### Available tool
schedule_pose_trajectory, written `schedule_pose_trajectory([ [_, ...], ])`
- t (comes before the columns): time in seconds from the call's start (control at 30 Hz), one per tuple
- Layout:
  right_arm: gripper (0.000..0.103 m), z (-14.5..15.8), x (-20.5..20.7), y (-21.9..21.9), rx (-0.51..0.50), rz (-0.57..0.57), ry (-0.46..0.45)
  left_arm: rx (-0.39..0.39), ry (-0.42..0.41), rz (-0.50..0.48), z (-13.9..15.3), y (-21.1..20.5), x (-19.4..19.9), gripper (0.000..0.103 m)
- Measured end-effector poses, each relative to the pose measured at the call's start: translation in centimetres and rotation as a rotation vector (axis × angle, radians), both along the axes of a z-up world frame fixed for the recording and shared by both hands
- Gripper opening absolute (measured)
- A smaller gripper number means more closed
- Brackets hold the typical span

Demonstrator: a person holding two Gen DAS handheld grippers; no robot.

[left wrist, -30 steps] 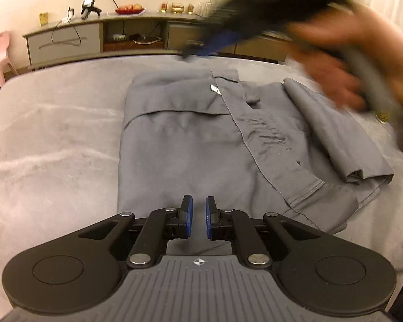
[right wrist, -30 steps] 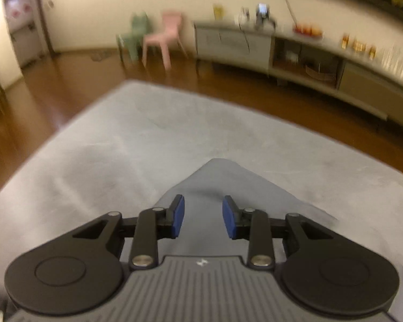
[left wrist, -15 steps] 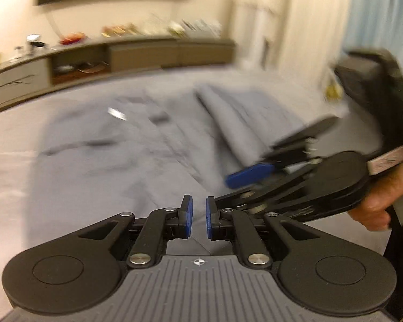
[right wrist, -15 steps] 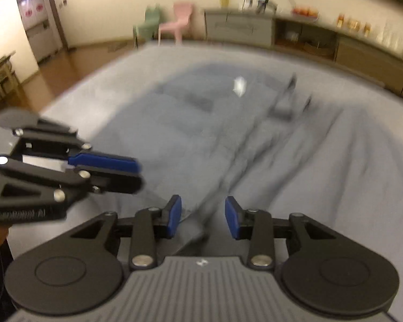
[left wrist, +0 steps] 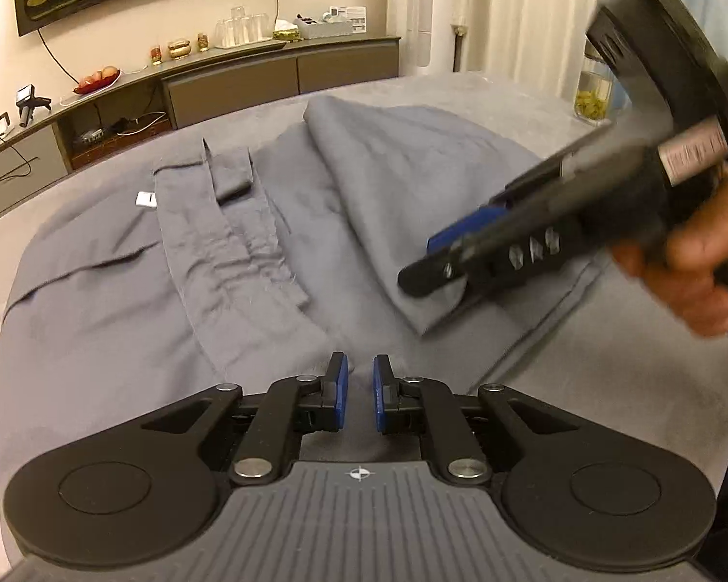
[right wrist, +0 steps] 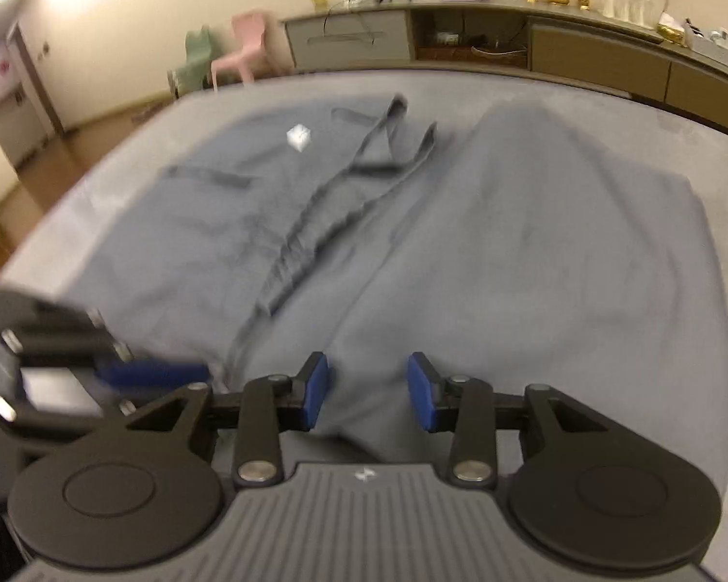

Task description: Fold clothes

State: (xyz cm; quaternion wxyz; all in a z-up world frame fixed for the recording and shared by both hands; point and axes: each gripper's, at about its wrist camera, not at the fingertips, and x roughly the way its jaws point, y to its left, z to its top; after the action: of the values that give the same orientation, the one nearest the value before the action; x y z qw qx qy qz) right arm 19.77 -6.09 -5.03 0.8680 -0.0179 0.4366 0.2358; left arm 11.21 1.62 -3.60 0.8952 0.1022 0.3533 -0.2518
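Note:
A grey shirt (left wrist: pixel 121 300) lies spread on the grey bed (left wrist: pixel 606 388), collar at the far side, with a white label (left wrist: pixel 145 199). Its right sleeve (left wrist: pixel 393 203) is folded inward over the body. My left gripper (left wrist: pixel 356 388) hovers at the shirt's near hem, jaws a narrow gap apart, holding nothing. My right gripper (right wrist: pixel 368 390) is open over the folded sleeve's near end (right wrist: pixel 461 266); it also shows in the left wrist view (left wrist: pixel 441 262), low over the sleeve tip. The left gripper shows blurred in the right wrist view (right wrist: pixel 155 371).
A long sideboard (left wrist: pixel 228 82) with glasses and a fruit plate (left wrist: pixel 97 81) runs along the far wall. A jar (left wrist: pixel 591 99) stands at the bed's right. Pink (right wrist: pixel 240 51) and green chairs stand by the wall. Wooden floor lies beyond the bed's left edge.
Both grippers swung toward the shirt's near right side. The right gripper came down from the far collar area to the folded sleeve's tip. The left gripper's gap stays the same.

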Motion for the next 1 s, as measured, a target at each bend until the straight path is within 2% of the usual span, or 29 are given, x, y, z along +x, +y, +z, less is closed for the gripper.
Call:
schedule_pose_trajectory([
  [0.03,0.037,0.5,-0.1,-0.3,0.014,0.007,-0.009,-0.024,0.001,-0.004,0.6,-0.1,0.1,0.012],
  [0.1,0.047,2.4,-0.7,-2.2,0.055,-0.014,-0.063,-0.083,-0.005,0.0,1.8,-0.2,0.5,0.012],
  [0.17,0.066,3.9,-1.0,-4.8,0.083,-0.074,-0.106,-0.136,0.004,0.017,2.6,-0.3,1.1,0.012],
  [0.2,0.068,4.1,-0.9,-6.5,0.088,-0.132,-0.115,-0.162,0.014,0.031,3.0,-0.5,1.5,0.023],
  [0.23,0.071,4.4,-0.8,-8.2,0.093,-0.19,-0.125,-0.193,0.028,0.047,3.2,-0.7,1.9,0.045],
  [0.3,0.072,3.6,-0.2,-11.6,0.111,-0.309,-0.093,-0.27,0.067,0.083,3.3,-1.4,3.2,0.073],
  [0.33,0.072,2.9,0.0,-12.9,0.123,-0.346,-0.065,-0.303,0.088,0.096,3.1,-1.9,3.8,0.074],
  [0.4,0.072,1.3,0.5,-15.3,0.148,-0.409,-0.004,-0.34,0.134,0.105,2.3,-3.6,5.2,0.072],
  [0.47,0.072,-0.4,0.7,-16.6,0.178,-0.425,0.05,-0.334,0.182,0.116,1.1,-5.3,6.0,0.059],
  [0.5,0.072,-1.0,0.7,-16.9,0.188,-0.427,0.069,-0.327,0.207,0.128,0.4,-6.2,6.2,0.034],
  [0.57,0.072,-1.8,0.8,-17.4,0.211,-0.429,0.094,-0.355,0.231,0.145,-0.2,-7.1,6.2,0.006],
  [0.63,0.072,-2.1,0.7,-17.6,0.238,-0.43,0.11,-0.447,0.219,0.155,0.7,-7.4,4.9,0.002],
  [0.7,0.072,-2.0,0.8,-17.7,0.281,-0.431,0.127,-0.581,0.261,0.211,1.1,-6.5,3.4,0.002],
  [0.73,0.072,-1.9,0.7,-17.8,0.306,-0.427,0.136,-0.613,0.279,0.247,0.8,-6.1,2.8,0.002],
  [0.83,0.072,-1.8,0.5,-17.7,0.318,-0.413,0.148,-0.56,0.307,0.355,-1.2,-6.1,1.7,0.002],
  [0.87,0.073,-1.8,0.6,-17.5,0.307,-0.411,0.143,-0.526,0.292,0.383,-1.5,-6.2,1.5,0.002],
  [0.93,0.073,-1.6,0.5,-17.3,0.29,-0.412,0.135,-0.402,0.173,0.39,-0.2,-7.2,1.4,0.003],
  [0.97,0.073,-1.6,0.3,-17.5,0.292,-0.417,0.135,-0.338,0.11,0.388,0.6,-7.7,1.4,0.006],
  [1.0,0.073,-1.6,0.0,-17.6,0.296,-0.421,0.135,-0.288,0.073,0.389,1.0,-8.2,1.7,0.023],
])
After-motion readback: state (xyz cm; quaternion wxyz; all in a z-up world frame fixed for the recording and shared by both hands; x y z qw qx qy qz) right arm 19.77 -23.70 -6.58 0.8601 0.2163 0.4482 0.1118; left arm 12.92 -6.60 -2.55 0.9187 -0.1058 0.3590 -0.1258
